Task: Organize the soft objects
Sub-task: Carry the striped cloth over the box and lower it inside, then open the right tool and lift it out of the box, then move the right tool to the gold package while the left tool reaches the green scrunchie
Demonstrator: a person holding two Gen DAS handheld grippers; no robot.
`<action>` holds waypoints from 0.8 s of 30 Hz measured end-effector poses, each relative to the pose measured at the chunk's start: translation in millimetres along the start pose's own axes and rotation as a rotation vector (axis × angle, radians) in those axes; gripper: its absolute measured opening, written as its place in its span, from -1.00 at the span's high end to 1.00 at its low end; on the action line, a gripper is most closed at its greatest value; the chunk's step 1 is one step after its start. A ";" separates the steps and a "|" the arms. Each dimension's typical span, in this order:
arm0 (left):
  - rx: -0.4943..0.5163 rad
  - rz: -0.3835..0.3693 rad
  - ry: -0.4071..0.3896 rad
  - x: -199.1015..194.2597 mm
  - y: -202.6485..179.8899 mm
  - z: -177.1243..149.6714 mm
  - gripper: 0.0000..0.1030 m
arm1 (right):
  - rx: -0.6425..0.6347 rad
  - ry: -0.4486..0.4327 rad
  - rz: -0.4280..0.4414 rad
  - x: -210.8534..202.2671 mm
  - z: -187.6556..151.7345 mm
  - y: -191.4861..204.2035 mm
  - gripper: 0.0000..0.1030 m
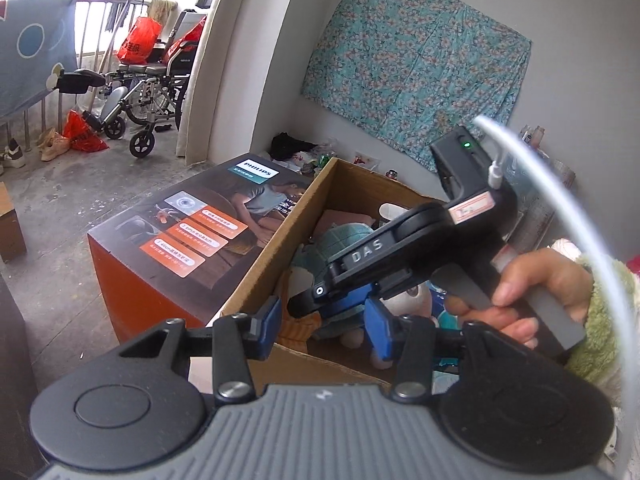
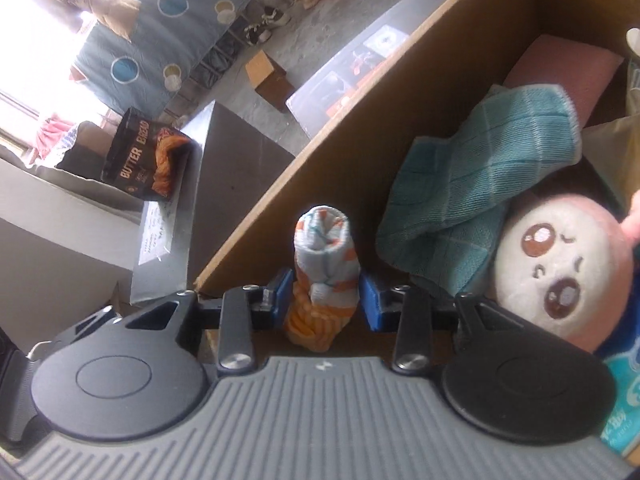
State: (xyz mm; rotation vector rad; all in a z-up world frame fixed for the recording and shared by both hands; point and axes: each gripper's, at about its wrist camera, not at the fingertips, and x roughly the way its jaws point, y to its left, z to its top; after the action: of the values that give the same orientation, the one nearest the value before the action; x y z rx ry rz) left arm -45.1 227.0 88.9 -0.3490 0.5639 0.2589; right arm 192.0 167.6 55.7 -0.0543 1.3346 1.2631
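Note:
An open cardboard box point(image 1: 276, 244) point(image 2: 360, 120) holds a teal towel point(image 1: 344, 240) point(image 2: 472, 176), a round-faced plush doll point(image 1: 412, 300) point(image 2: 560, 276) and a pink cushion point(image 2: 560, 68). My right gripper point(image 2: 326, 300) is shut on a rolled orange, white and blue striped cloth point(image 2: 326, 264), held upright at the box's near left corner. In the left wrist view a hand point(image 1: 532, 292) holds the right gripper point(image 1: 304, 312), which points down into the box. My left gripper point(image 1: 324, 326) stands open just behind it, holding nothing; the roll's orange end point(image 1: 296, 330) shows in its gap.
A printed Philips carton point(image 1: 192, 240) stands against the box's left side. A wheelchair point(image 1: 148, 92), red bags and shoes stand by the railing at the back. A Butter Bread bag point(image 2: 144, 156) stands on a grey surface, and a small wooden box point(image 2: 272, 80) sits on the floor.

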 end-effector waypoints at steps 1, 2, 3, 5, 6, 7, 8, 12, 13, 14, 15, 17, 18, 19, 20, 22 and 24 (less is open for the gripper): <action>-0.002 0.000 0.000 0.1 0.2 -1.1 0.09 | 0.000 0.016 -0.033 14.0 2.5 -2.7 0.29; -0.006 -0.002 0.001 0.3 0.5 -0.7 0.09 | -0.010 0.033 -0.056 24.0 4.1 -2.5 0.28; -0.010 -0.006 0.003 1.7 1.0 -0.9 0.09 | -0.015 0.036 -0.079 28.5 4.8 -1.5 0.26; -0.012 -0.014 0.001 1.9 1.0 -1.8 0.06 | -0.002 0.042 -0.098 34.5 5.8 -4.7 0.23; -0.011 -0.018 -0.003 1.5 0.1 -1.6 0.02 | 0.015 0.036 -0.090 34.1 5.7 -7.7 0.20; -0.009 -0.024 -0.008 2.6 1.6 -2.5 -0.03 | 0.027 0.026 -0.082 30.7 5.1 -9.4 0.18; -0.008 -0.029 -0.013 2.0 -0.1 -2.8 -0.05 | 0.033 0.011 -0.072 25.8 4.6 -10.4 0.13; 0.007 -0.060 -0.036 -2.5 -11.5 -3.7 -0.22 | 0.062 -0.094 -0.055 -12.5 -1.8 -15.0 0.06; 0.016 -0.073 -0.042 -4.0 -16.6 -3.8 -0.26 | 0.070 -0.128 -0.044 -27.4 -6.4 -15.4 0.06; 0.024 -0.086 -0.046 -5.2 -21.5 -4.1 -0.27 | 0.073 -0.166 -0.030 -44.8 -12.8 -16.4 0.03; 0.038 -0.105 -0.049 -5.6 -28.0 -4.5 -0.31 | 0.075 -0.207 -0.018 -64.9 -21.9 -16.9 -0.02; 0.073 -0.147 -0.049 -5.3 -42.7 -5.7 -0.37 | 0.078 -0.284 -0.015 -105.8 -44.1 -19.7 -0.07; 0.094 -0.168 -0.048 -5.6 -52.4 -7.2 -0.40 | 0.076 -0.316 -0.026 -123.8 -56.3 -20.8 -0.10; 0.117 -0.190 -0.048 -5.6 -62.7 -8.8 -0.42 | 0.072 -0.361 -0.050 -148.1 -73.6 -21.8 -0.12; 0.144 -0.216 -0.045 -5.3 -74.0 -11.3 -0.44 | 0.070 -0.398 -0.076 -167.2 -89.3 -23.1 -0.18; 0.196 -0.272 -0.034 -4.3 -99.1 -17.8 -0.49 | 0.081 -0.469 -0.144 -208.6 -125.5 -30.1 -0.26; 0.248 -0.331 -0.015 -1.6 -125.7 -26.4 -0.49 | 0.097 -0.531 -0.213 -246.3 -165.4 -40.3 -0.31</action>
State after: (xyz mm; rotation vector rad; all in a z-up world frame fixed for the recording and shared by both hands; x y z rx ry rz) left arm -17.2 102.2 100.4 -0.1950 0.5076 -0.1273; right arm 173.0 -114.1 155.2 0.1914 0.8998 0.9434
